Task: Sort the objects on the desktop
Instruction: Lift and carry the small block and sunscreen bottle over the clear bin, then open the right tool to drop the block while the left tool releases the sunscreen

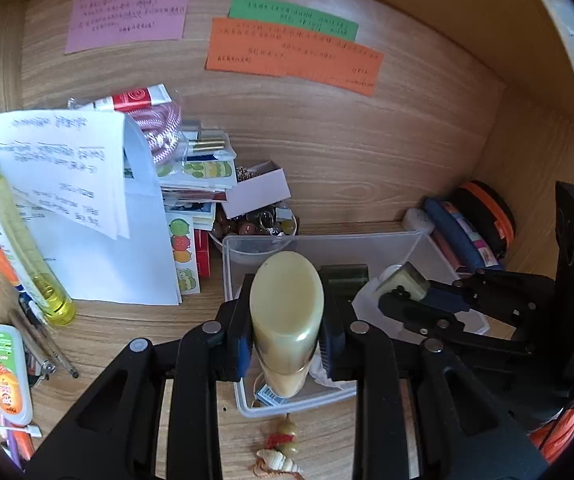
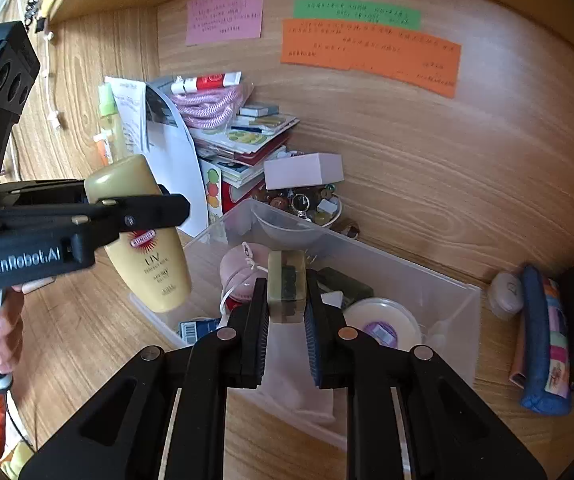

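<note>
Bottle (image 1: 286, 320) in left claw (image 1: 286, 344).

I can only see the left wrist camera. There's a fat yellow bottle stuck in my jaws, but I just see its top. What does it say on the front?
Observer: The right wrist view shows the cream-yellow plastic bottle from the side: a red starburst logo with "UV" printed under it.
Operator: What's that little block the other gripper is holding?
Observer: The right gripper is shut on a small translucent yellowish block with something dark green set inside it.
Operator: Is anything pink in the clear plastic box?
Observer: Yes, a round pink case with a white string lies in the clear plastic box, behind the block.
</note>
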The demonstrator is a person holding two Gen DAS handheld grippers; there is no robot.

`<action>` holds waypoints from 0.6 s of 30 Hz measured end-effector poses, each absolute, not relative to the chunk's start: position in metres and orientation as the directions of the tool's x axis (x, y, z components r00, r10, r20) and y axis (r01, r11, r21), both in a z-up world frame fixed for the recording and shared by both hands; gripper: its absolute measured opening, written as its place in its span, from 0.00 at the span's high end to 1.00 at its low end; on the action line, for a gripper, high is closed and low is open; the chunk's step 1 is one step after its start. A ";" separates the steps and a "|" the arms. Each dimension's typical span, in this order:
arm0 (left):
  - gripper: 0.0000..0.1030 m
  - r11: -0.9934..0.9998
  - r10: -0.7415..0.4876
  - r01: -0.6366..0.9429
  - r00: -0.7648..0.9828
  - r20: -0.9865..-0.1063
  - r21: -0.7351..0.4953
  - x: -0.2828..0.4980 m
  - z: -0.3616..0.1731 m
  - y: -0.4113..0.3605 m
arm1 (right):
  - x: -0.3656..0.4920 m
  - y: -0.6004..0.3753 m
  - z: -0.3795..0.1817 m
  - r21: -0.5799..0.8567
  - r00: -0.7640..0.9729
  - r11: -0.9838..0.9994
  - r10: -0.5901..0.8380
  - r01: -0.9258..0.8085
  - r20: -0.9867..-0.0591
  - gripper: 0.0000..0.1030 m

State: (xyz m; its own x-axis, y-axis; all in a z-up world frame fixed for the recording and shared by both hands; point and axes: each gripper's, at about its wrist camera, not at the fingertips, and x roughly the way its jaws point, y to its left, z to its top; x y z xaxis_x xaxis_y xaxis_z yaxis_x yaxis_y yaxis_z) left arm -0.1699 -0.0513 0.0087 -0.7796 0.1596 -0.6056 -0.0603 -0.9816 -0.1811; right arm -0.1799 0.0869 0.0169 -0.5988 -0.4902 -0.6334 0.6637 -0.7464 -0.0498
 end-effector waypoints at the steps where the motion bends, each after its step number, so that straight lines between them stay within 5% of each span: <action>1: 0.75 -0.983 0.154 -0.056 -0.776 -0.612 -0.176 -0.174 0.006 -0.052 | -0.183 0.083 0.015 -0.049 -0.594 -0.744 -0.489 0.666 -0.639 0.86; 18: 0.75 -0.987 0.151 -0.070 -0.726 -0.671 -0.147 -0.200 -0.028 -0.047 | -0.212 0.054 -0.020 -0.059 -0.578 -0.759 -0.440 0.648 -0.688 0.85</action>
State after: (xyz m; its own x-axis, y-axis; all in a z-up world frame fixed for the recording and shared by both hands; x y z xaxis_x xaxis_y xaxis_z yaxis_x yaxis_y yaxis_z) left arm -0.2004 -0.0471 -0.0281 -0.7257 0.1510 -0.6712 -0.0698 -0.9867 -0.1465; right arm -0.2115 0.0538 -0.0199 -0.5776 -0.4396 -0.6878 0.6483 -0.7591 -0.0593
